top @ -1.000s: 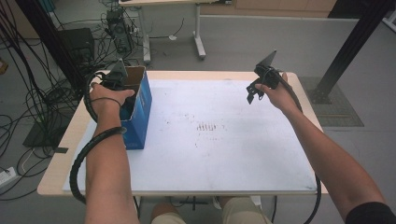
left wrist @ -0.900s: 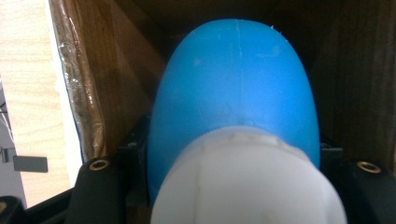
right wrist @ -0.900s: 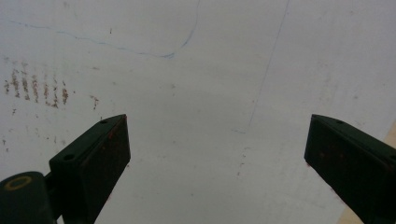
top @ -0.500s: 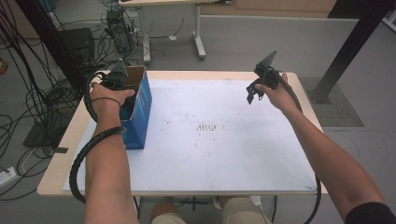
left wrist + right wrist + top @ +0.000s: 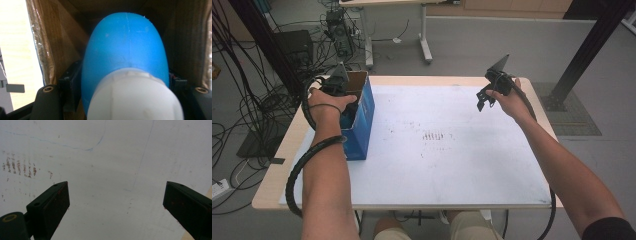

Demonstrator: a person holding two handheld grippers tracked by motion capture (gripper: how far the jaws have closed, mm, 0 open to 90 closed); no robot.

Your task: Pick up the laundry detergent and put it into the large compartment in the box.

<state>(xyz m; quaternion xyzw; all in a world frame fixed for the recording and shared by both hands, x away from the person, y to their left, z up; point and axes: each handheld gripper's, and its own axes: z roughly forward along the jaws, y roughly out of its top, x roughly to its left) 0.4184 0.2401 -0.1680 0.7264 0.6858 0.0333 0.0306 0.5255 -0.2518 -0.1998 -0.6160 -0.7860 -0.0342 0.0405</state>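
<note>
Left claw [image 5: 125,100], just opening, straddles blue bottle [image 5: 125,47], cap toward camera, lengthwise into box [image 5: 362,120].

Blue bottle [image 5: 126,47], white cap [image 5: 133,96], between tool jaws inside cardboard box [image 5: 53,42].

Left gripper [image 5: 343,95] is sunk into the blue box [image 5: 361,125] at the table's [image 5: 462,170] far left corner, so the high view hides its jaw tips and what's between them. In the left gripper view the blue bottle [image 5: 126,50] with its white cap [image 5: 135,97] is blurred, cut off at the bottom edge, and covers both pads, so contact can't be told. Right gripper [image 5: 116,197]: 2 jaws cut by the picture's edges.
</note>
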